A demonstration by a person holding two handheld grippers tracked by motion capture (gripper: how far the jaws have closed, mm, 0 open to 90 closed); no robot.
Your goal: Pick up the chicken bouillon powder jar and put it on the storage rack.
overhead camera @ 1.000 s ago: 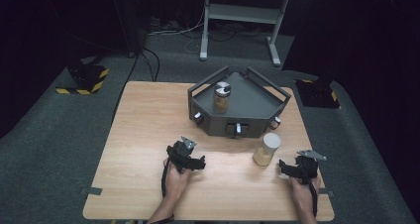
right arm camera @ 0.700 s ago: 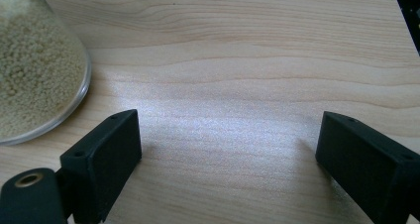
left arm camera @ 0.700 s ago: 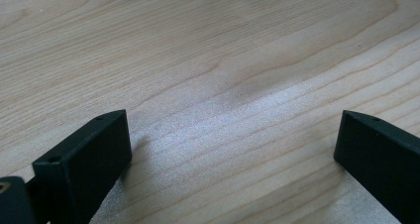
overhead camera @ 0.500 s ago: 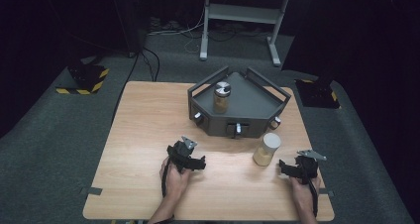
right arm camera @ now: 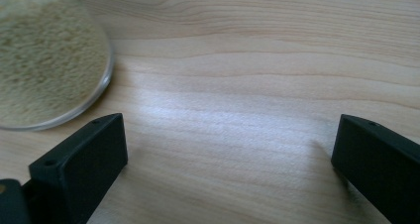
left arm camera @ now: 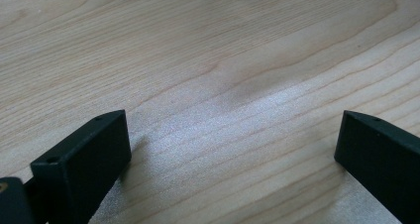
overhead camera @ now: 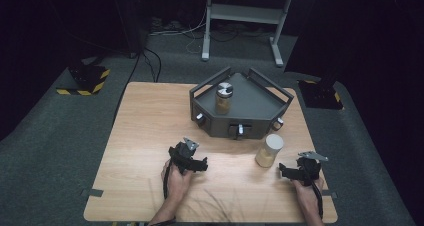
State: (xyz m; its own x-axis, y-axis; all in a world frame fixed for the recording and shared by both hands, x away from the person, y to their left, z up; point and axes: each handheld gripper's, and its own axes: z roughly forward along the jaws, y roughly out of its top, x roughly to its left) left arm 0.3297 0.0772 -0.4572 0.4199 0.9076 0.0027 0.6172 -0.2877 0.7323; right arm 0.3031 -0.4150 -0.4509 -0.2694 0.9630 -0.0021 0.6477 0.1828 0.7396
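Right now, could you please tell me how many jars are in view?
2. One jar with a metal lid stands inside the grey tray. The other jar stands on the table in front of the tray, just left of the right tool.

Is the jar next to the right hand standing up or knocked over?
Standing up. The jar rests on its base on the table, pale lid on top, with grainy beige filling showing through its glass in the right gripper view.

Black grippers [overhead camera: 200, 165], grey top plates
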